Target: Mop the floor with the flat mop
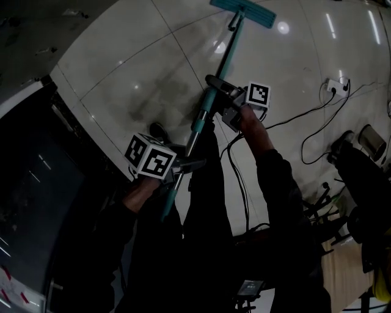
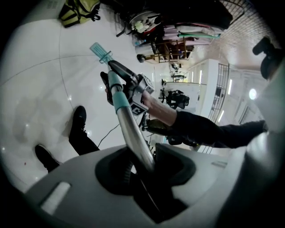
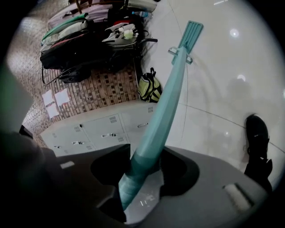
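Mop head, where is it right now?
The mop head lies at the top of the head view, right of centre, on the white floor, at the far end of the pole gripped by the left tool and right tool.

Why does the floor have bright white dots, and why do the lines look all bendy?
Head view: the dots are glare, likely lamps mirrored in the shiny floor; the bottom is very dark. Left gripper view: the wide lens bows the tile lines and blackens the corners. Right gripper view: more glare dots, and the mop handle looks fat near the camera.
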